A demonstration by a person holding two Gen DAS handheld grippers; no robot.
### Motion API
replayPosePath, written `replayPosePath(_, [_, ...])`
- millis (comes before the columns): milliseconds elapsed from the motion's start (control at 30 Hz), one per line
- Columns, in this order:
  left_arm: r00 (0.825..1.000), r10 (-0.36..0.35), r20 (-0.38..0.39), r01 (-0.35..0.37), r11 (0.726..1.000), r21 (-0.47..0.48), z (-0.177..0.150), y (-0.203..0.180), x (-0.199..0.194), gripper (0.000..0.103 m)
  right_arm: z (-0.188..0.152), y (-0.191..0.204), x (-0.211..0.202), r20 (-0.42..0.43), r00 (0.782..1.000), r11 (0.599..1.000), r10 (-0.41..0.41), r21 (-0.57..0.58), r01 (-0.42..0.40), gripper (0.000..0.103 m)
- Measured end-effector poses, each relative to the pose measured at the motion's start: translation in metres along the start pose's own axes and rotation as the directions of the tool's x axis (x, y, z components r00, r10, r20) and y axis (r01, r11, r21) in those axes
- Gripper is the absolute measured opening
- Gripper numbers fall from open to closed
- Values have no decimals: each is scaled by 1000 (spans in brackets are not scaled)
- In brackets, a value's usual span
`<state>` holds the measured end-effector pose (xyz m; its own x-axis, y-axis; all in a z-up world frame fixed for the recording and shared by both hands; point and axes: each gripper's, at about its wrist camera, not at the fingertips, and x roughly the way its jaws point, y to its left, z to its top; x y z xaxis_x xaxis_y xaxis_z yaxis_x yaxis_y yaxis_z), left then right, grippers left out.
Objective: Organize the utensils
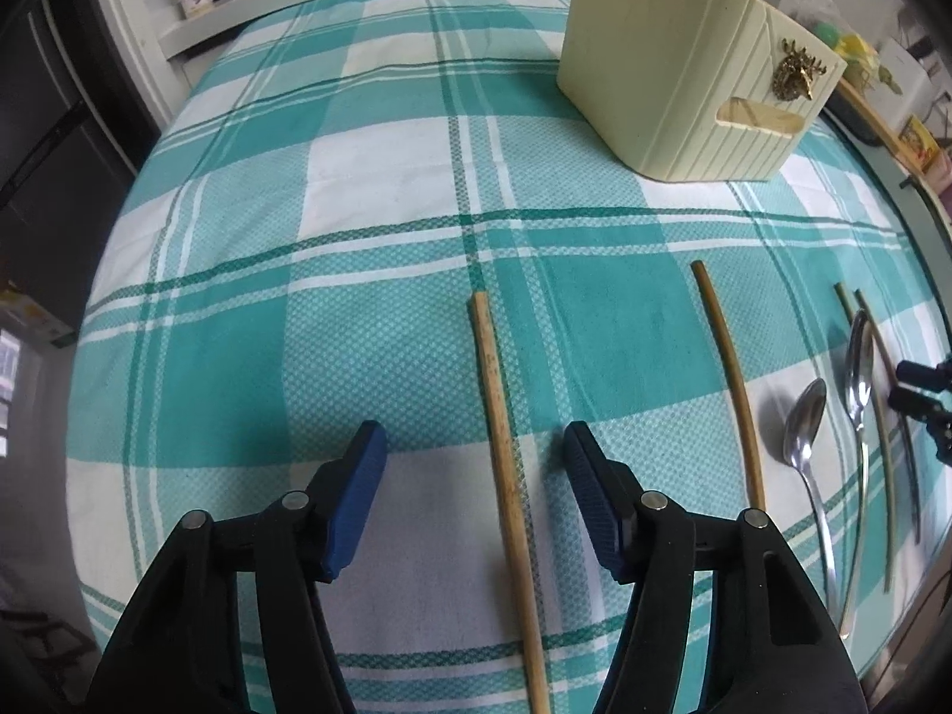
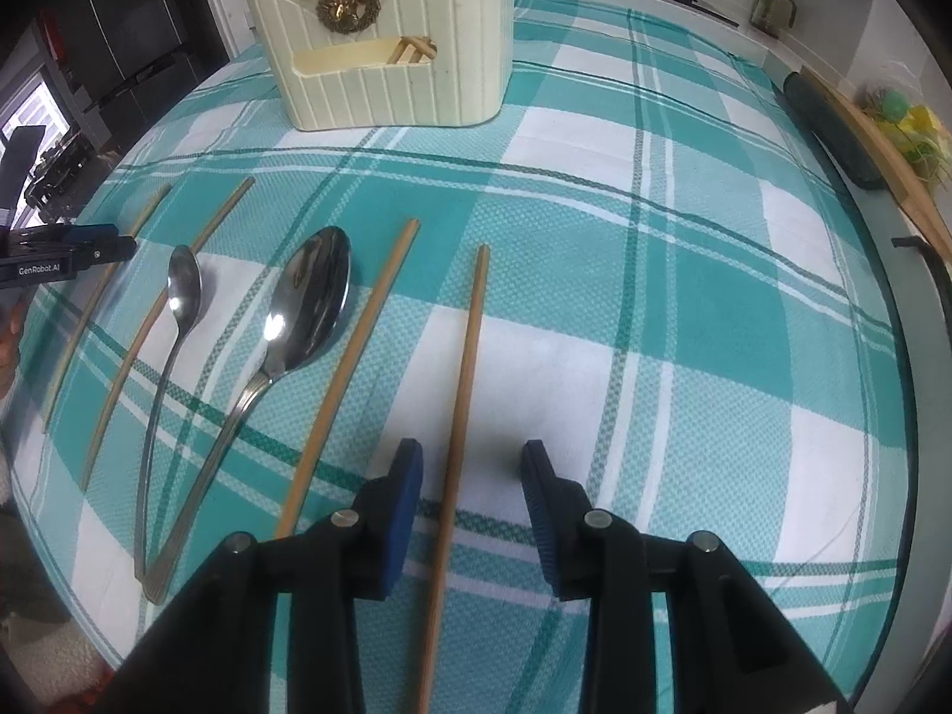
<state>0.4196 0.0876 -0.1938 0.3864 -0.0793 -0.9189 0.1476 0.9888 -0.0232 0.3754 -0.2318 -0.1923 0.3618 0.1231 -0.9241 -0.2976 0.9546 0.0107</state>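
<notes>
Jaws apart, ribbed blue pads [image 1: 357, 494] astride slim round wooden chopstick [image 1: 506, 464].

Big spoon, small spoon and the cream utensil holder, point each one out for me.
Big spoon [image 2: 309, 297], right wrist view, on the middle of its bowl.
Small spoon [image 2: 184, 285], right wrist view, on its bowl.
Cream utensil holder [image 2: 464, 47], right wrist view, on its plain side wall.
</notes>
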Motion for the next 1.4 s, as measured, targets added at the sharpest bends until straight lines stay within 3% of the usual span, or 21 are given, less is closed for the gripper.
replayPosePath(200, [1000,1,-23,0,1000,30,16,-6,7,47,36,-6,16,-13,1000,1000,4,22,-3,35])
replayPosePath(267, [1000,3,-18,-2,999,37,18,-8,8,37,46,-6,20,-11,1000,1000,-4,18,5,34])
replayPosePath(333, [1000,-1,-10,1,999,43,20,-12,8,12,54,-3,24,-8,1000,1000,-23,7,23,28])
replayPosePath(400, [1000,3,-3,-3,999,38,21,-15,8,6,58,-2,25,5,999,999,-35,-2,35,10])
replayPosePath(567, [998,0,61,0,1000,-1,19,-14,-12,4,60,-5,23,46,999,999,-13,41,11,6])
replayPosePath(733, [981,-32,191,41,998,-39,17,-8,-71,4,58,-18,-19,176,984,994,33,99,-51,6])
replayPosePath(933, [938,-76,337,93,995,-35,7,-9,-145,4,52,-21,-87,310,949,991,55,97,-89,6])
replayPosePath(1133, [894,-112,434,132,991,-15,-6,-13,-197,4,37,-11,-146,416,907,994,66,54,-97,6])
replayPosePath(1400, [864,-138,484,151,988,11,-10,-25,-223,4,23,9,-189,526,850,999,41,-7,-44,6])
